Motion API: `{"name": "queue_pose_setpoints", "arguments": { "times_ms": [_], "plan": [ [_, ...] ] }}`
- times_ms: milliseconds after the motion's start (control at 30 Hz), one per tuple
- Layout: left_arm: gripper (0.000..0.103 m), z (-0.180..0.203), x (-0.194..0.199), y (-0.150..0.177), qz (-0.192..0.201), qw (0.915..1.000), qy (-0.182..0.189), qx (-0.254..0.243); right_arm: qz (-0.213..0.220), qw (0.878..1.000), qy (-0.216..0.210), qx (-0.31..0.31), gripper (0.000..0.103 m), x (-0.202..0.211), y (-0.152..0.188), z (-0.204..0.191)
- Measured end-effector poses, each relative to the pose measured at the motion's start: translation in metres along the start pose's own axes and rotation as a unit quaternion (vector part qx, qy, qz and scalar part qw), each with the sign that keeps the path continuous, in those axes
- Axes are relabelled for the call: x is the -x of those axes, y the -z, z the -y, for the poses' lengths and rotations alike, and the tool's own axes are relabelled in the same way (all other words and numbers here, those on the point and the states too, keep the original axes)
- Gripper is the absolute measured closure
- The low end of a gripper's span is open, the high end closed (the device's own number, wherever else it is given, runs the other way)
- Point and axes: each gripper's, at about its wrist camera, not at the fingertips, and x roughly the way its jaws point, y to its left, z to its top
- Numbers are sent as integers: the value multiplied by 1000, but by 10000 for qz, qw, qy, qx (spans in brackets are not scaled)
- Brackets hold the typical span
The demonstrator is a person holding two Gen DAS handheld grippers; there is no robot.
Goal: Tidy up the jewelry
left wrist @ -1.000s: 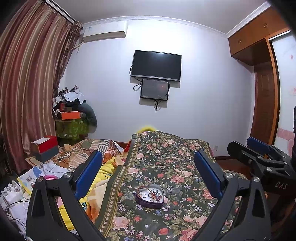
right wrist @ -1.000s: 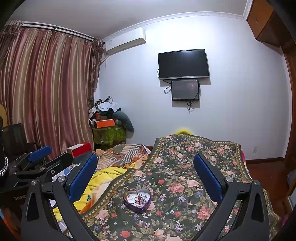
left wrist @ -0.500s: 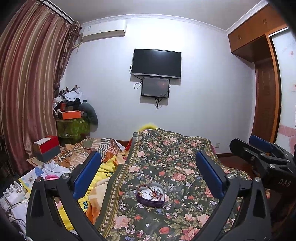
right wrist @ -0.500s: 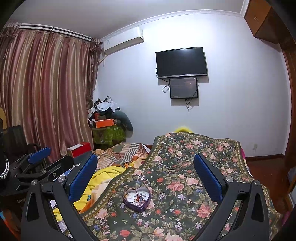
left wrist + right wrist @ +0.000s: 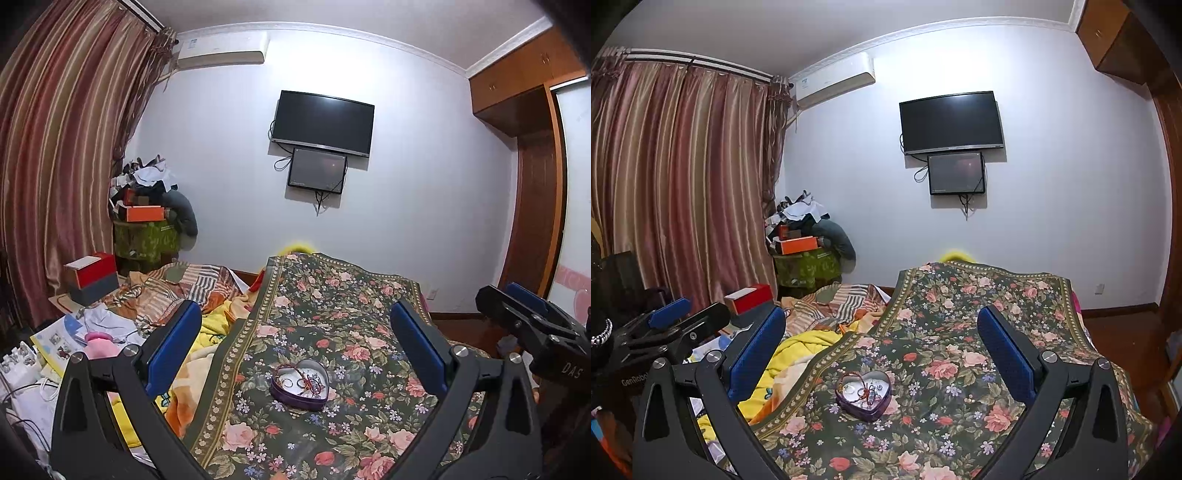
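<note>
A purple heart-shaped tin point(image 5: 299, 385) lies open on the floral bedspread point(image 5: 354, 325), with rings and a red cord bracelet point(image 5: 300, 380) inside. It also shows in the right wrist view point(image 5: 864, 396). My left gripper point(image 5: 295, 347) is open and empty, held above and in front of the tin. My right gripper point(image 5: 881, 350) is open and empty too, at about the same distance. Each gripper shows at the edge of the other's view: the right one point(image 5: 532, 325), the left one point(image 5: 668, 325).
Rumpled yellow and striped blankets point(image 5: 192, 302) lie left of the bedspread. A red and grey box point(image 5: 92, 282) and papers point(image 5: 70, 336) sit at the far left by the curtain. A wardrobe point(image 5: 535, 206) stands on the right. A TV point(image 5: 323, 123) hangs on the far wall.
Both views have tilted slightly; the tin sits a little lower in the left view and the wall higher in the right. Both grippers stay open.
</note>
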Motion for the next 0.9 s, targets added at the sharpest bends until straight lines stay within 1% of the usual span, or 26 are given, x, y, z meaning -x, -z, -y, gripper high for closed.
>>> {"name": "queue_pose_setpoints", "arguments": {
  "times_ms": [367,900],
  "plan": [
    [0,0,0,0,-51,10000,60,5,-2,10000,-5,-4,0,0,0,0],
    [0,6,0,2,-68,9999,80,-131,10,10000,-6,0,0,0,-2,0]
  ]
}}
